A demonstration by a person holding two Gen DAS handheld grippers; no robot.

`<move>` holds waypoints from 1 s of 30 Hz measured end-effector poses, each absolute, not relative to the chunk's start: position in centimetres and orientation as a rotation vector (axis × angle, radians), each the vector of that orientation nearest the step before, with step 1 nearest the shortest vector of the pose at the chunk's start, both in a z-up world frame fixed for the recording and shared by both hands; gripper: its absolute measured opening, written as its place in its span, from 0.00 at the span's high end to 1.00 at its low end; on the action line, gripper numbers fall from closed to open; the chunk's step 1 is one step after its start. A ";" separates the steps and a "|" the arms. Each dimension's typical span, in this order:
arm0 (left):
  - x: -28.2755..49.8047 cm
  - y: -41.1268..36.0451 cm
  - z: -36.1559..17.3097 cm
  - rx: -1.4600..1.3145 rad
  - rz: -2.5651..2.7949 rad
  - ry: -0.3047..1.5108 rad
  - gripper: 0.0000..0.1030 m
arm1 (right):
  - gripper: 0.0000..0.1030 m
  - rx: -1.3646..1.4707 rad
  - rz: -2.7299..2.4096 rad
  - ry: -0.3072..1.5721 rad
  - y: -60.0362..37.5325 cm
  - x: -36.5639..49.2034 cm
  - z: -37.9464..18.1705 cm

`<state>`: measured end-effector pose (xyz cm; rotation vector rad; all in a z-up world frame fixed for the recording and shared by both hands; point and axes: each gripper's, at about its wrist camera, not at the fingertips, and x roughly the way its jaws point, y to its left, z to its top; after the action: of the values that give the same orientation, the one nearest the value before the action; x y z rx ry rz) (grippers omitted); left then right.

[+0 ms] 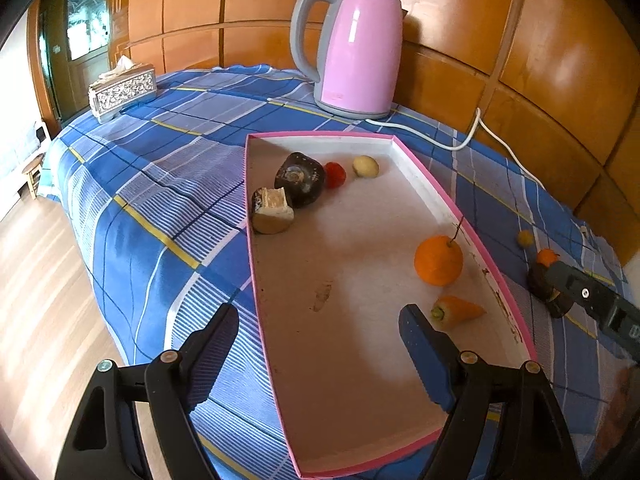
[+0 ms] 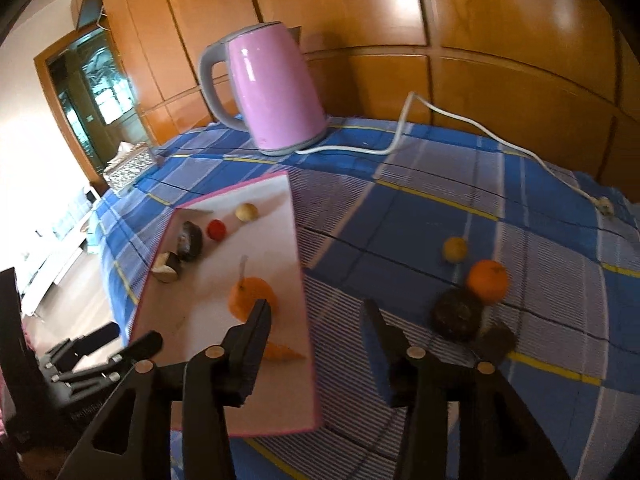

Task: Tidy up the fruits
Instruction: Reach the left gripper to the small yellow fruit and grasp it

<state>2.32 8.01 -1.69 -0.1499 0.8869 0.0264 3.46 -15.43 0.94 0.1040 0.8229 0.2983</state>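
A pink-rimmed white tray [image 1: 384,142] [image 2: 298,264] lies on the blue plaid cloth. It holds an orange fruit with a stem [image 1: 438,260] [image 2: 250,298], a small orange pepper [image 1: 456,311] [image 2: 282,353], a red fruit [image 1: 335,174] [image 2: 216,229], a pale round fruit [image 1: 365,166] [image 2: 246,212], a dark fruit [image 1: 299,178] [image 2: 189,241] and a cut piece [image 1: 272,211] [image 2: 166,269]. On the cloth right of the tray lie an orange [image 2: 488,281], a yellow fruit [image 2: 455,249] and a dark fruit [image 2: 458,315]. My left gripper [image 1: 318,326] is open over the tray's near end. My right gripper [image 2: 316,322] is open above the tray's right rim.
A pink kettle [image 1: 352,46] [image 2: 272,96] stands at the back, its white cord [image 2: 460,120] trailing right across the cloth. A tissue box [image 1: 122,90] sits at the back left. A wooden wall is behind; the floor drops off to the left.
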 end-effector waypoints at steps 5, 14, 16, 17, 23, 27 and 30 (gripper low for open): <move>2.2 7.6 -1.5 -0.150 -0.009 0.879 0.20 | 0.51 0.123 0.213 0.809 -17.9 2.1 0.2; 2.2 6.6 -1.6 -0.140 -0.056 0.896 0.17 | 0.51 0.244 0.011 0.843 -25.3 0.3 -1.8; 2.2 6.5 -1.5 -0.143 -0.067 0.897 0.16 | 0.51 0.252 -0.032 0.847 -26.6 -0.2 -2.2; 2.3 6.4 -1.5 -0.141 -0.073 0.896 0.16 | 0.51 0.256 -0.046 0.849 -27.1 -0.4 -2.3; 2.2 4.8 0.0 -0.116 -0.145 0.856 0.16 | 0.51 0.283 -0.107 0.861 -29.5 -1.3 -2.9; 2.7 3.1 0.9 -0.090 -0.209 0.858 0.17 | 0.51 0.281 -0.108 0.866 -29.7 -1.4 -3.1; 3.2 1.7 1.3 -0.066 -0.250 0.866 0.17 | 0.51 0.283 -0.108 0.867 -29.8 -1.6 -3.3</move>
<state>3.24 1.71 1.29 -0.0657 0.8655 -0.2498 -1.61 -29.76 -3.26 0.2827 0.8672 -0.1081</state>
